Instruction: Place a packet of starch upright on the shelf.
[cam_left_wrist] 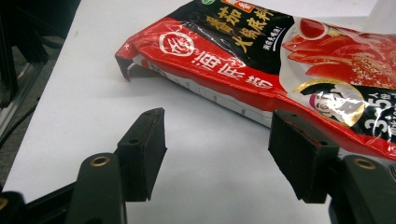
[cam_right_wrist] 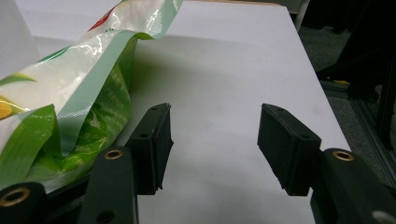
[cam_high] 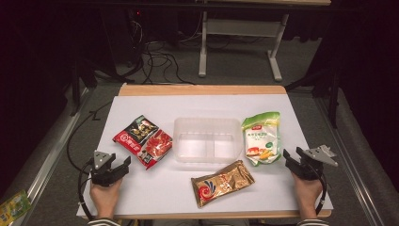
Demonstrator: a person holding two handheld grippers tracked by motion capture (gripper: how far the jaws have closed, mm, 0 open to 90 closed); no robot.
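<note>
Resting low at the near left corner of the white surface (cam_high: 155,188), the left gripper (cam_high: 123,165) is held in the person's left hand (cam_high: 105,197), whose forearm comes in from the near edge; its jaws stand apart with nothing between them, pointing toward the red and black packet (cam_high: 143,140), which lies flat just beyond them toward the left edge. In the left gripper view that packet (cam_left_wrist: 289,65) lies just past the open jaws, its torn corner lifted slightly off the surface. At the near right corner the right hand (cam_high: 307,192) holds the right gripper (cam_high: 288,159), jaws likewise apart and empty, their tips just beside the lower end of the green and white packet (cam_high: 261,136). In the right gripper view the crinkled green packet (cam_right_wrist: 70,112) rises beside the left-hand jaw; whether it touches that jaw I cannot tell. A clear plastic container (cam_high: 207,139) with two compartments sits at the middle of the surface, between the two packets. A gold packet (cam_high: 222,182) lies tilted near the near edge, just in front of the container. The surface has a wooden rim along its far edge. Beyond it the room is dark, with cables (cam_high: 160,59) on the grey floor and the white legs of another table (cam_high: 240,42). A small yellow-green packet (cam_high: 13,205) lies on the floor to the left.
</note>
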